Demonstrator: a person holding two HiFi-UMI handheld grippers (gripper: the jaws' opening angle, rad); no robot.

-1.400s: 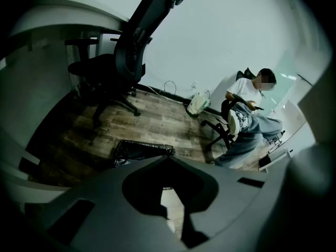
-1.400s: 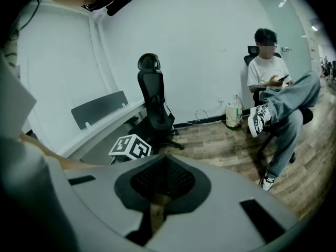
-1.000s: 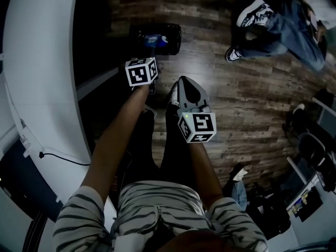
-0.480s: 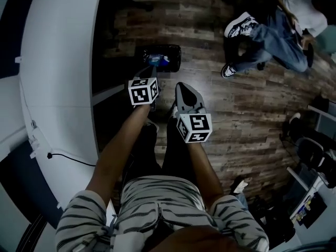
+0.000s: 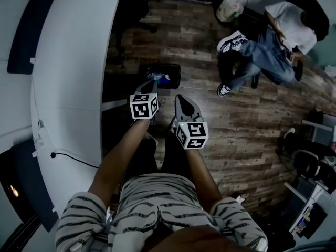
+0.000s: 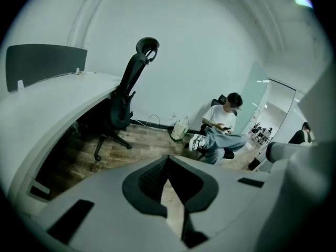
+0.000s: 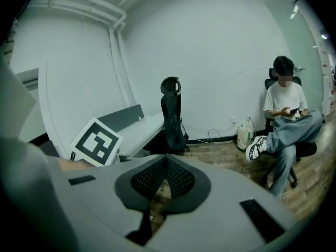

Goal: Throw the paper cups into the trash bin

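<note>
A dark trash bin [image 5: 167,73] stands on the wooden floor by the curved white table [image 5: 73,77], with something blue and white inside it. No paper cup shows clearly in any view. My left gripper [image 5: 151,83] is held out with its tip over the bin's near edge. In the left gripper view [image 6: 168,159] its jaws are shut with nothing between them. My right gripper [image 5: 181,98] hangs beside it, just right of the bin. It is also shut and empty in its own view [image 7: 166,160].
A person [image 5: 273,35] sits on a chair at the far right, feet stretched over the floor. A black office chair [image 6: 123,101] stands by the table's far end. A white bag [image 5: 230,7] leans at the wall. Cables run along the table [image 5: 52,155].
The head view has swung up and takes in more of the room, so bin and seated person sit lower in the frame. Both grippers stay shut and close together by the bin.
</note>
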